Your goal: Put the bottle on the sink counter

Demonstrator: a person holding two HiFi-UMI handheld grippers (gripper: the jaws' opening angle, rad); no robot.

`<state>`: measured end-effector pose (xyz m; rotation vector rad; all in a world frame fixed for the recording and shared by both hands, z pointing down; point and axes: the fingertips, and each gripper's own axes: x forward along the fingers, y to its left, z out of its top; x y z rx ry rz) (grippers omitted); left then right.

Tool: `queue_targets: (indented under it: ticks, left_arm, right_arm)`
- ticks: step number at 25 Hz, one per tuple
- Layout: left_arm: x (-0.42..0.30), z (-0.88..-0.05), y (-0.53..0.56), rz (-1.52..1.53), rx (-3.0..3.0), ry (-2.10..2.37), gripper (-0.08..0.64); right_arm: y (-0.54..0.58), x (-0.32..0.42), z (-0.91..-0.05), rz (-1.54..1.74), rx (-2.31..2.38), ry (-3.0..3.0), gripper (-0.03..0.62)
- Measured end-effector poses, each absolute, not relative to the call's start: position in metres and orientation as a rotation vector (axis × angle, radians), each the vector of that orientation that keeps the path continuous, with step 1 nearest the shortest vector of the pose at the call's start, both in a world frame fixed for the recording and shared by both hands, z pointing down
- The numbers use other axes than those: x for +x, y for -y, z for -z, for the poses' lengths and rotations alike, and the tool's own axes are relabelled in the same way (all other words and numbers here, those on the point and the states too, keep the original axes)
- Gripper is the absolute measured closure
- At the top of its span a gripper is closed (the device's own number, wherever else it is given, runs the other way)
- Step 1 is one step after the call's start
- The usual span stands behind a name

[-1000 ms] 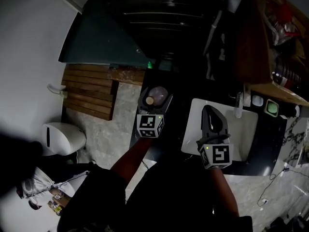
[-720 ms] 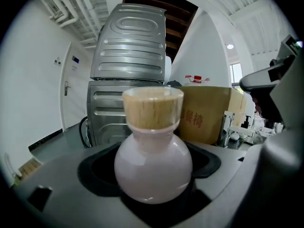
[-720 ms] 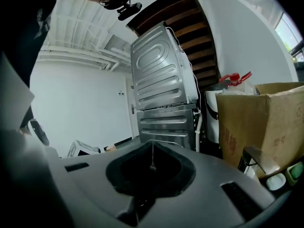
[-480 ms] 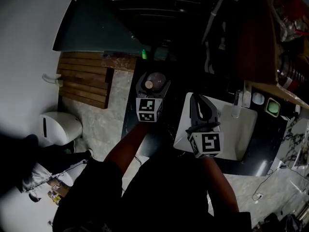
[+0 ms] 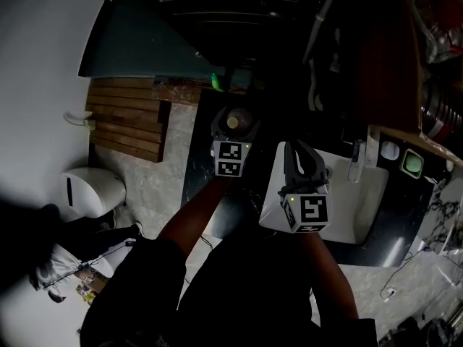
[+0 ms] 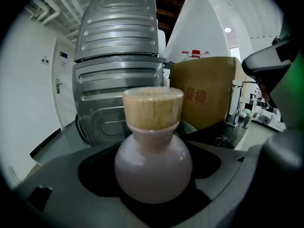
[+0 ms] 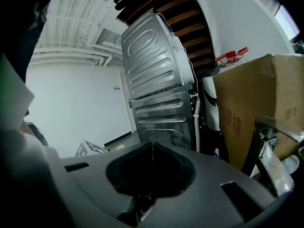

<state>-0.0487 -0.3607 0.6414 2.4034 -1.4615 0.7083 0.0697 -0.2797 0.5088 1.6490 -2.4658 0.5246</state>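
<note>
Kitchenette/wash corner in a bigger indoor space: white sink (image 5: 362, 201) w/ tap (image 5: 353, 162) set in dark tabletop (image 5: 401, 215), ribbed steel appliance (image 6: 118, 70), cardboard box (image 6: 209, 94), wood slat mat (image 5: 123, 125) on marble-look floor (image 5: 155, 186).

The head view looks steeply down from above the person, from some way off, onto the left gripper (image 5: 233, 125), the right gripper (image 5: 296, 154) and the white sink (image 5: 369, 194). The left gripper view looks roughly level along its jaws, very near the bottle (image 6: 153, 167) that fills its centre. The right gripper view tilts upward along its jaws. Both gripper views face the same ribbed metal appliance (image 6: 118, 65) and cardboard box (image 6: 209, 91), farther back.
</note>
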Motion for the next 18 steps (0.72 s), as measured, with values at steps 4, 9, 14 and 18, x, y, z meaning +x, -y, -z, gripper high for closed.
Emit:
queue_targets:
  ticks: [4, 9, 14, 18]
  left_arm:
    - [-0.049, -0.651, 0.362, -0.725, 2.37, 1.448, 0.149]
    - [-0.044, -0.657, 0.366, -0.769, 2.356, 1.43, 0.149]
    - [-0.039, -0.671, 0.362, -0.844, 2.301, 1.387, 0.149]
    - [-0.039, -0.675, 0.364, -0.87, 2.299, 1.381, 0.149]
  right_arm:
    - [0.277, 0.071, -0.516, -0.543, 1.648, 2.455, 0.552]
    - [0.267, 0.065, -0.523, -0.56, 1.626, 2.455, 0.552]
    - [0.267, 0.06, -0.524, -0.553, 1.612, 2.47, 0.552]
    - [0.27, 0.065, -0.52, -0.562, 1.624, 2.477, 0.554]
